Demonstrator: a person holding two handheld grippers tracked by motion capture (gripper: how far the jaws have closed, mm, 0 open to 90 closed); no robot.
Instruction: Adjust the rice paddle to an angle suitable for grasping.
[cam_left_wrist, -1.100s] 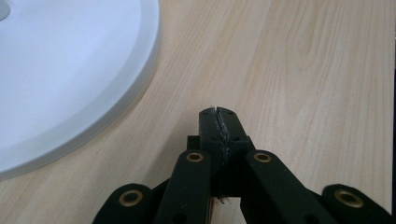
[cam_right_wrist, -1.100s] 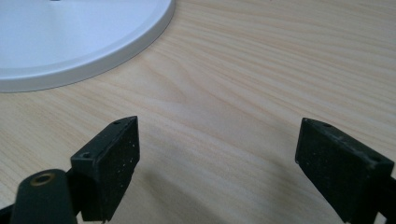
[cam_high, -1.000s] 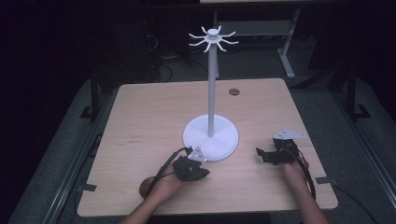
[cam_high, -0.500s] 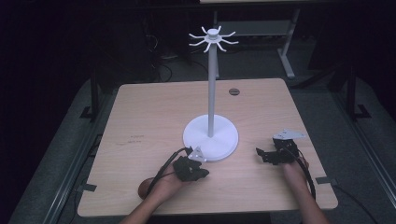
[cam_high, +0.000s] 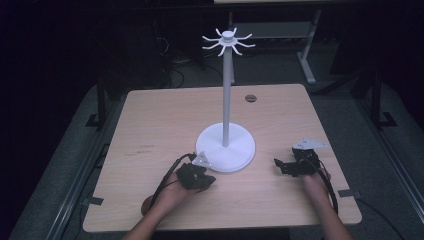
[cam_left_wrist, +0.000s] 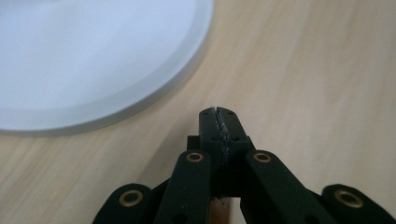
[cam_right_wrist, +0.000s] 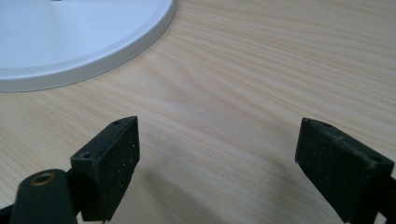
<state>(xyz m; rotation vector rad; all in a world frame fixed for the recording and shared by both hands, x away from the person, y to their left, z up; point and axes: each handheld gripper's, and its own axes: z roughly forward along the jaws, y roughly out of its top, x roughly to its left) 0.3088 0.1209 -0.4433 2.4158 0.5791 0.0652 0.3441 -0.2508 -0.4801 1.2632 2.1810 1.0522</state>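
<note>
While the left gripper (cam_high: 209, 179) rests pinched closed on nothing and the right gripper (cam_high: 281, 166) gapes empty, the white stand (cam_high: 226, 146) sits mid-frame; approach its base slowly, squarely.

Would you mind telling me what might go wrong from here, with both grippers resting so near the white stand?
The left gripper, jaws shut, sits right beside the stand's round base; a push forward might shove it. The stand is tall and thin, so a knock could tip it. The right gripper is open over bare table, holding nothing.
</note>
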